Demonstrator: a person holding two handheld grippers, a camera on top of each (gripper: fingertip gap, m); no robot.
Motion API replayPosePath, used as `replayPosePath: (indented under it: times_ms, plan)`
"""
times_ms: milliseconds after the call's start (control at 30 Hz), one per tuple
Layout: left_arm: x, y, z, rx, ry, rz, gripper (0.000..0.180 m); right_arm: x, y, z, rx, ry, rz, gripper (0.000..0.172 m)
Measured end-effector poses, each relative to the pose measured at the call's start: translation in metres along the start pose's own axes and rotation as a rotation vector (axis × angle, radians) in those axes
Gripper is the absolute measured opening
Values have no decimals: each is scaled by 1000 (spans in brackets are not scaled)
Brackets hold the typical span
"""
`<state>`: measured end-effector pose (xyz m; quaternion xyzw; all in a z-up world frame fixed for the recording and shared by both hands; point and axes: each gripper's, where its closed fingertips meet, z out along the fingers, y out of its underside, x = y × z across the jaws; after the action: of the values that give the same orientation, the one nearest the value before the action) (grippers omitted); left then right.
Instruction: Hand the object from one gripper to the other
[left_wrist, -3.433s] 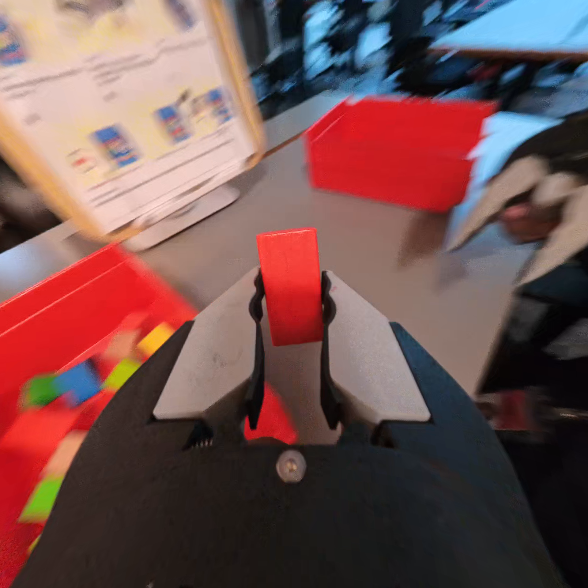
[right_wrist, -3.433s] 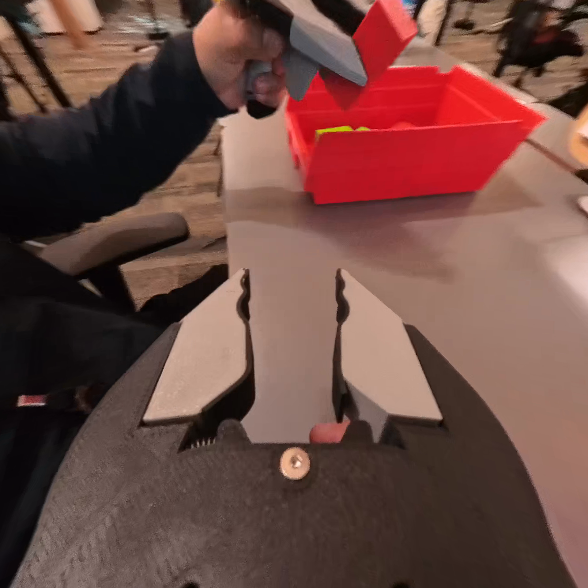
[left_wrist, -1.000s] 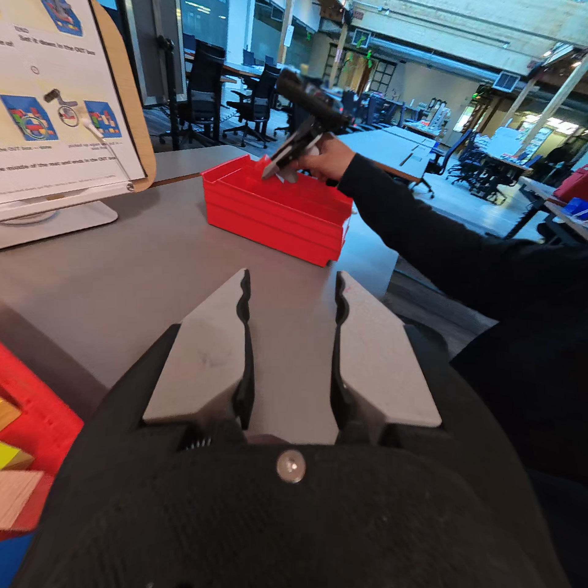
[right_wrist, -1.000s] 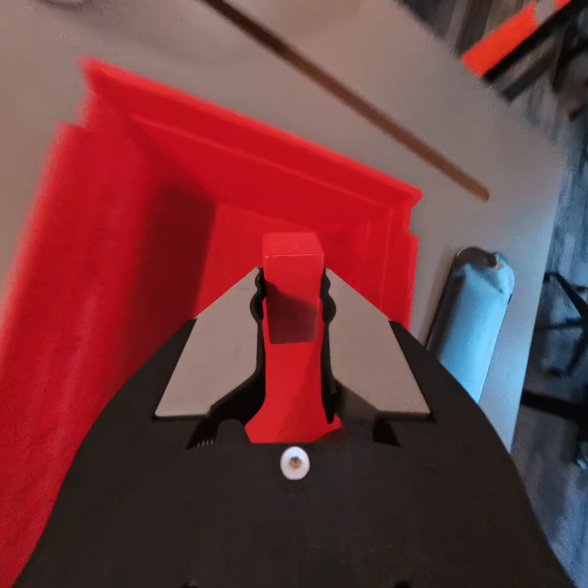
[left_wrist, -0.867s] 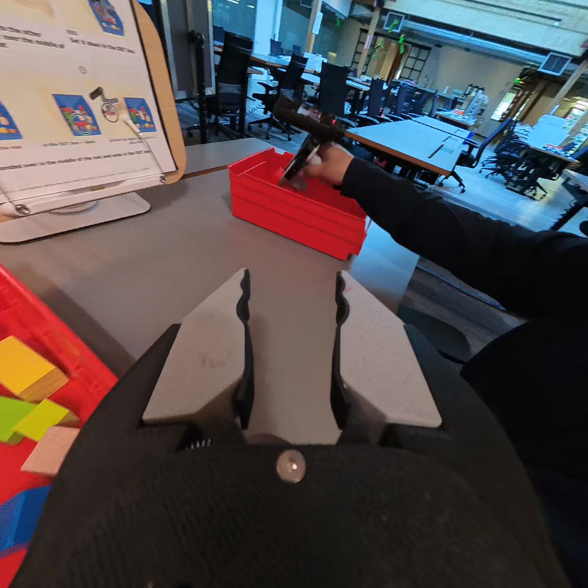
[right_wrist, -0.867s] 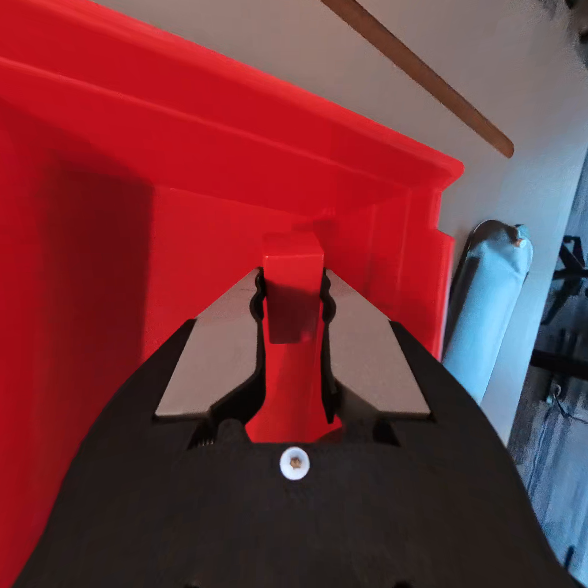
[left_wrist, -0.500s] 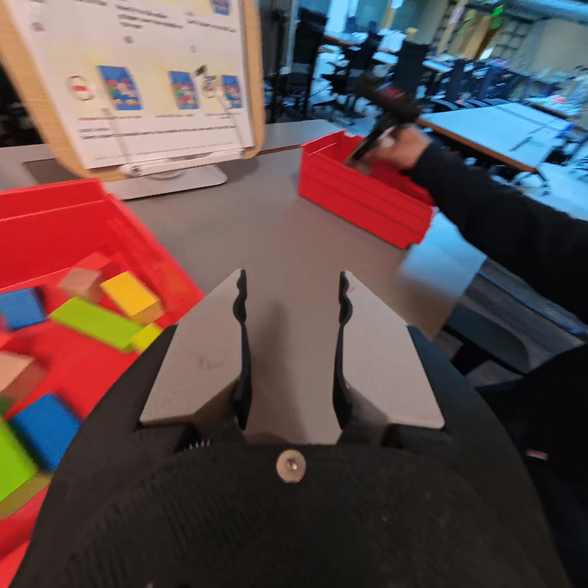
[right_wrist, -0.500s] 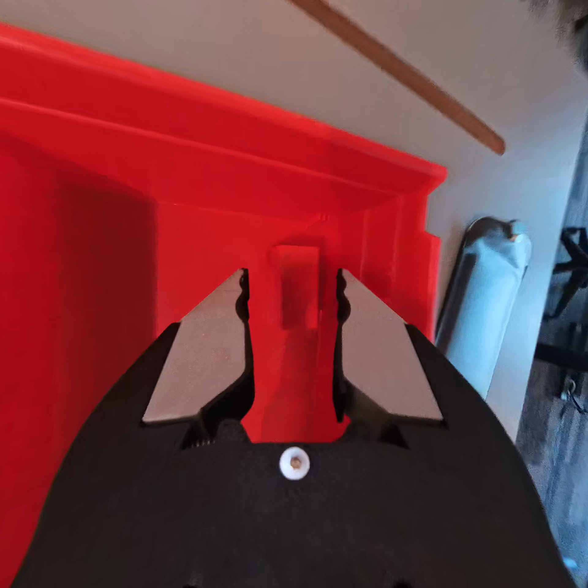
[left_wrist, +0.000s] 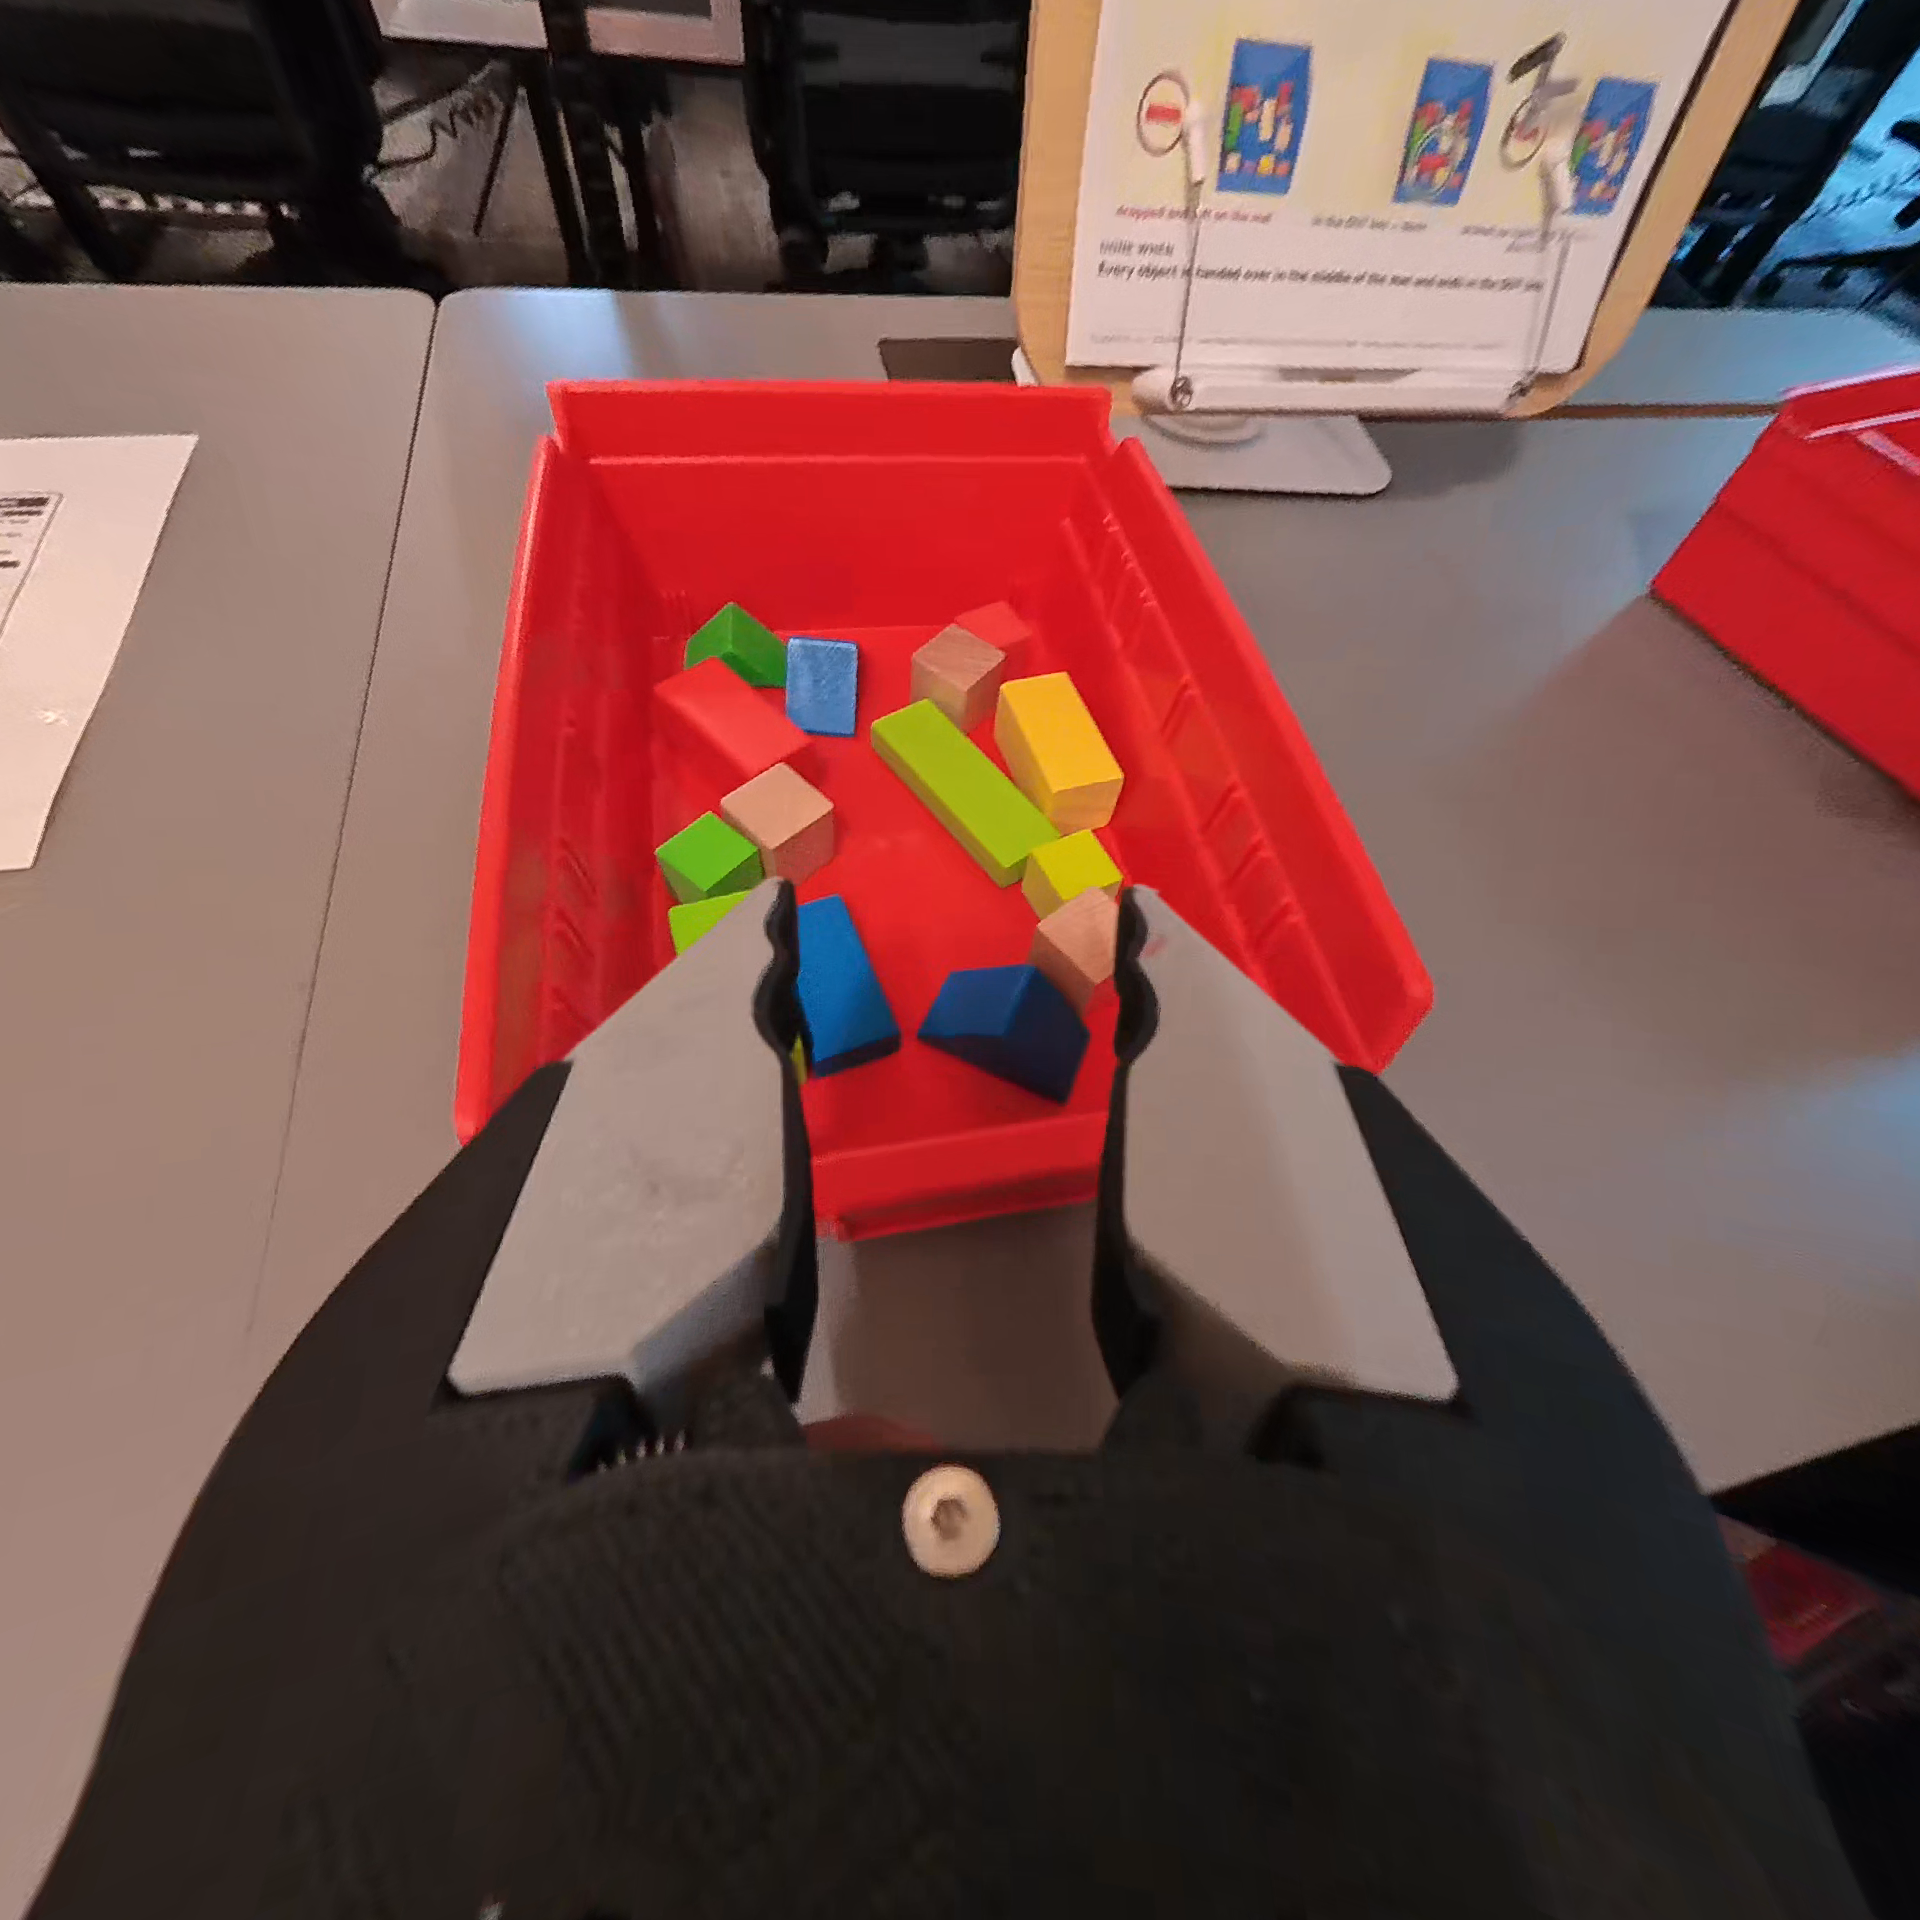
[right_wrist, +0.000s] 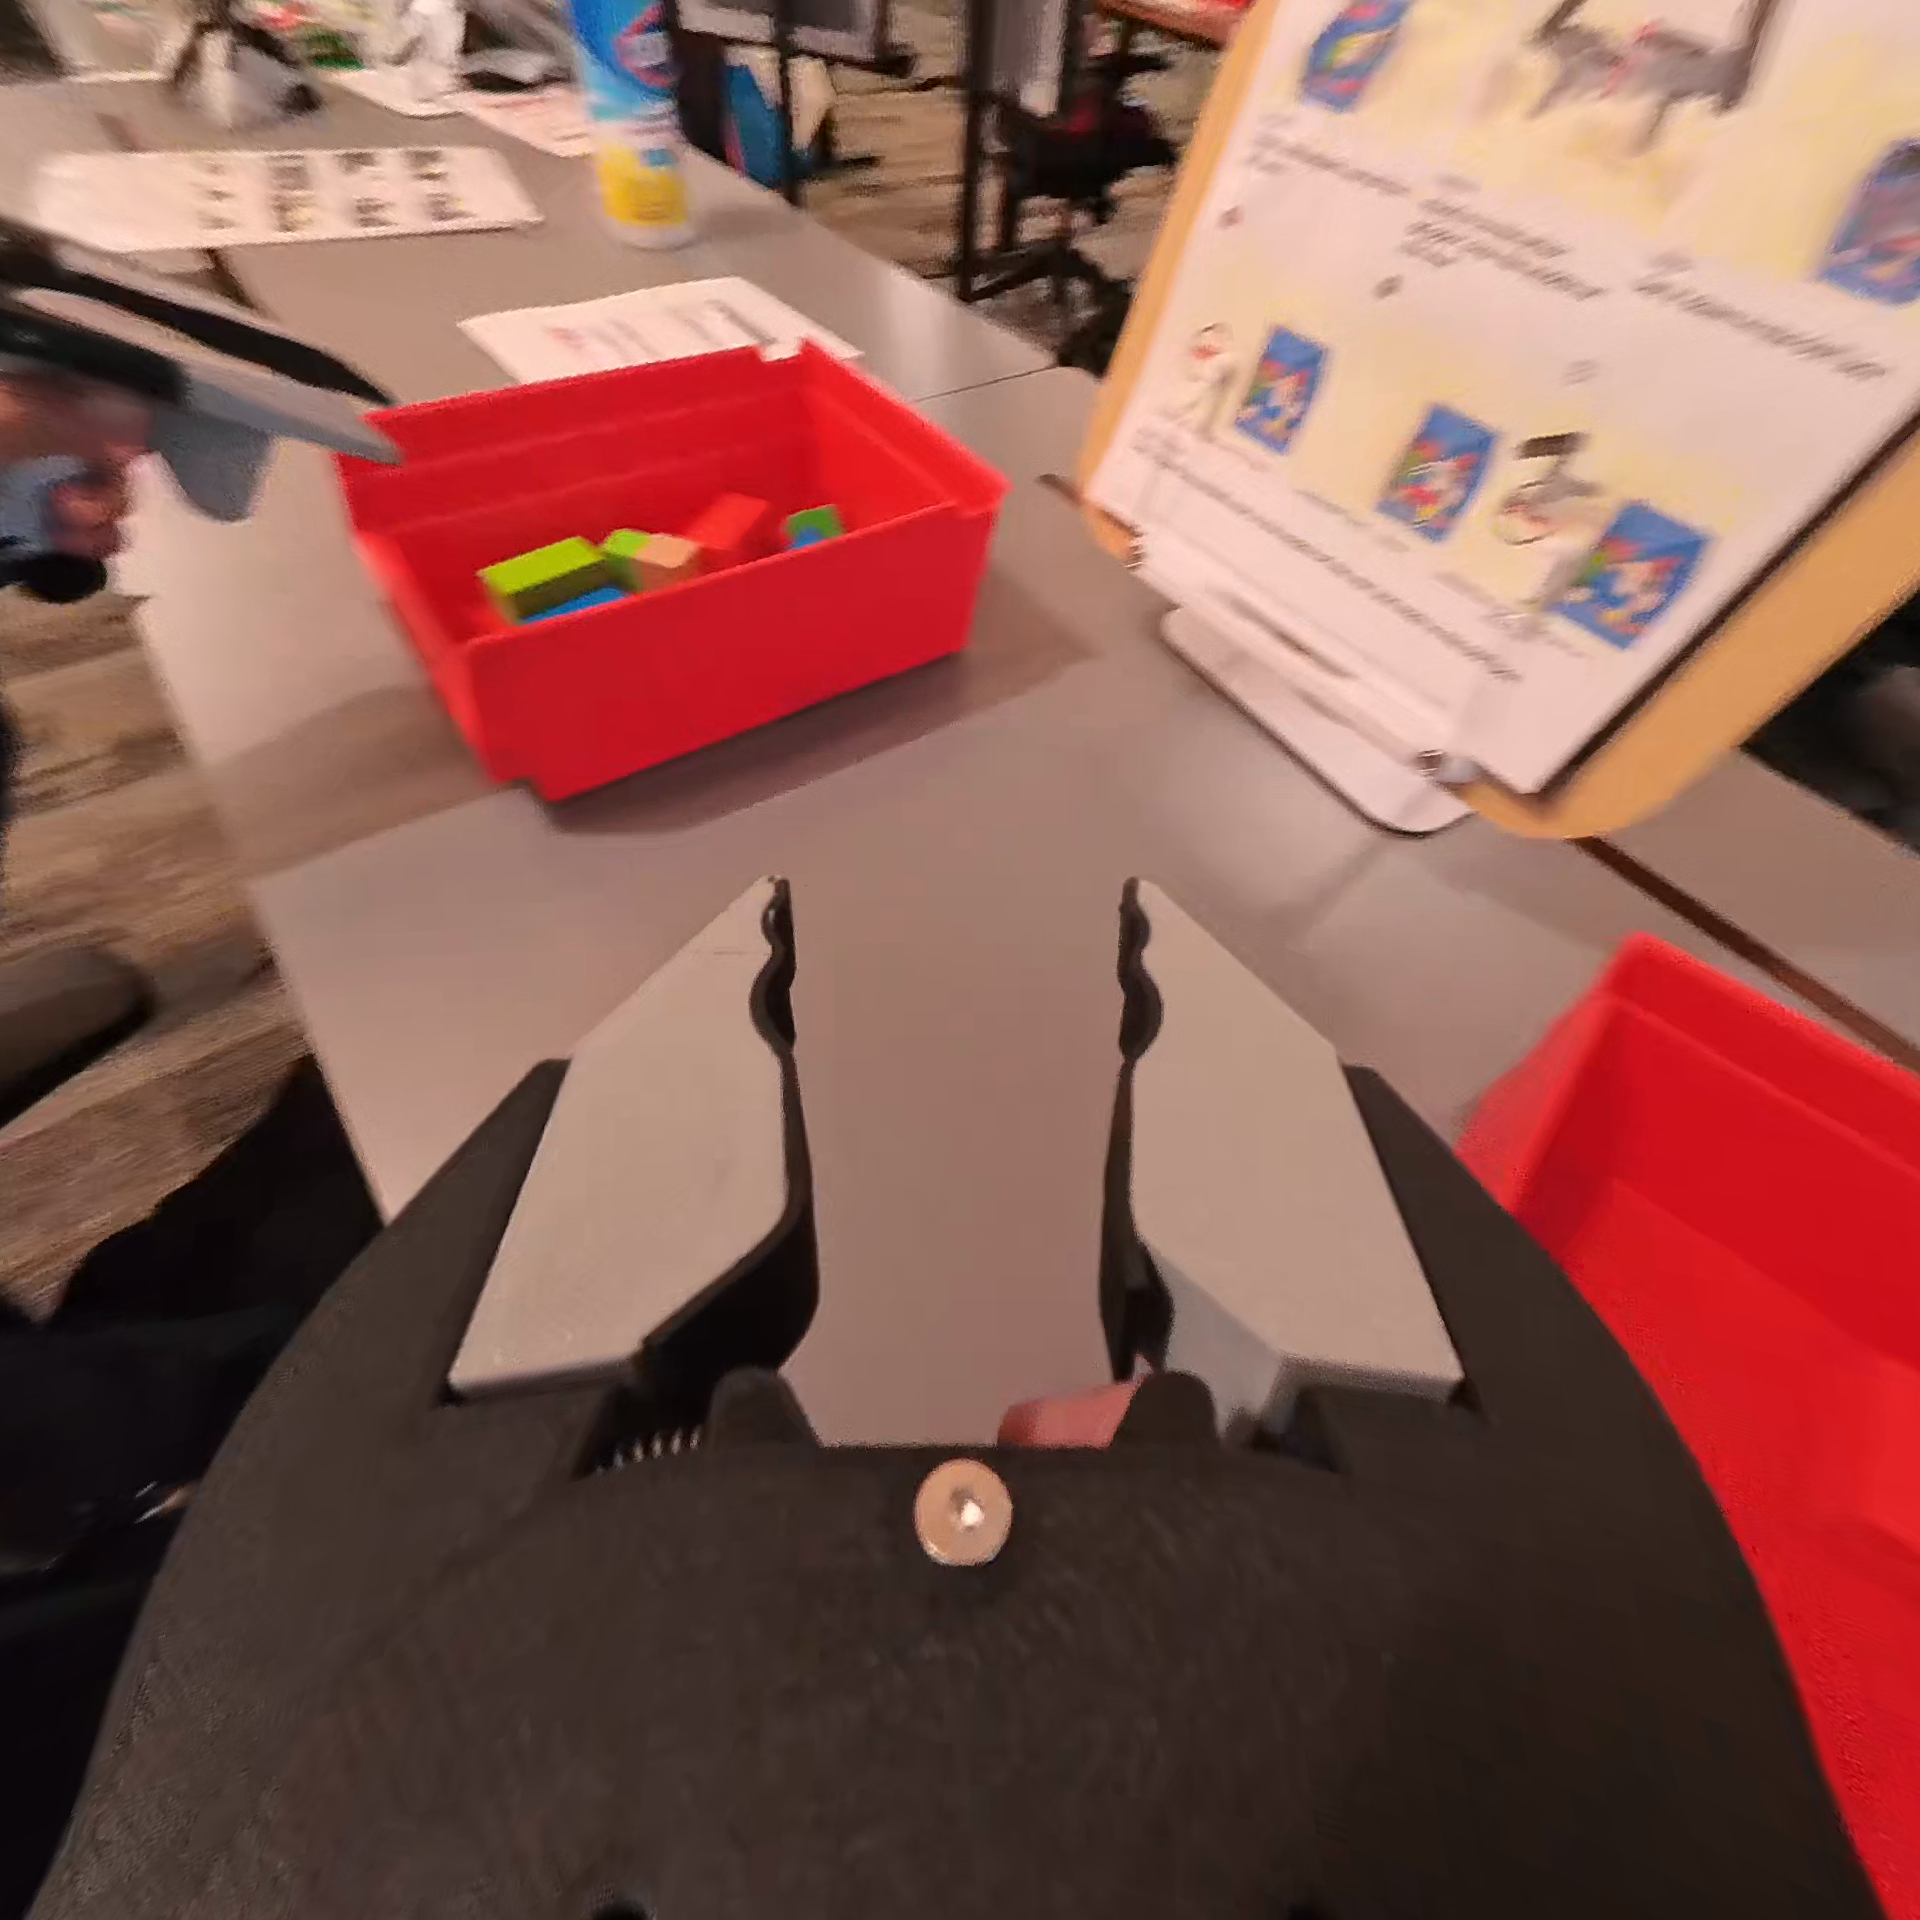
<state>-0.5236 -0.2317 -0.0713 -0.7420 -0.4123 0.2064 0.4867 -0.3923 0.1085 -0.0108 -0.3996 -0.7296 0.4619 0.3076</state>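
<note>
My left gripper (left_wrist: 951, 935) is open and empty, above the near end of a red bin (left_wrist: 852, 499) that holds several coloured wooden blocks, among them a long green one (left_wrist: 961, 790), a yellow one (left_wrist: 1058, 748) and two blue ones (left_wrist: 842, 982). The same bin (right_wrist: 727, 644) and the left gripper (right_wrist: 260, 410) at its left edge show in the right wrist view. My right gripper (right_wrist: 951, 935) is open and empty over the bare grey table (right_wrist: 935, 831). A second red bin (right_wrist: 1745, 1195) lies at its right; its inside shows no block from here.
An instruction board on a stand (left_wrist: 1340, 177) stands behind the bins; it also shows in the right wrist view (right_wrist: 1507, 364). Paper sheets (left_wrist: 62, 644) lie on the left table. A bottle (right_wrist: 639, 114) stands far back. The second bin's corner (left_wrist: 1808, 582) shows at right. About 40 cm separates my left fingertips from my right.
My right gripper opened and left the red block in the right bin, then pulled back over the table. My left gripper swung left to above the bin of blocks.
</note>
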Motion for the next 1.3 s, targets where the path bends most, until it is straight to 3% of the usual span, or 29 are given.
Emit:
replayPosePath:
  times_ms: [133,267,400,633,800,933,1067,1133,1233,1300]
  plan:
    - [0,3,20,-56,16,82,53,-12,14,1,-13,-88,-6,59]
    - [-5,7,59,-265,131,202,54,-8,12,-12,15,-103,-15,59]
    - [-26,-3,92,-430,136,342,50,1,10,-27,47,-88,-6,59]
    - [-63,36,128,-802,92,605,53,10,6,-42,81,-55,-16,58]
    - [-74,59,138,-937,102,644,54,13,9,-42,75,-49,-21,59]
    - [-71,70,142,-1020,116,691,33,15,10,-41,71,-41,-28,58]
    - [-65,68,142,-1021,110,727,31,11,10,-41,73,-55,-40,57]
    - [-62,54,141,-937,67,776,32,6,12,-40,66,-81,-52,55]
    - [-35,15,128,-685,15,830,31,-5,14,-36,62,-150,-49,55]
    - [19,-14,110,-411,92,891,31,-20,11,-32,79,-241,-29,54]
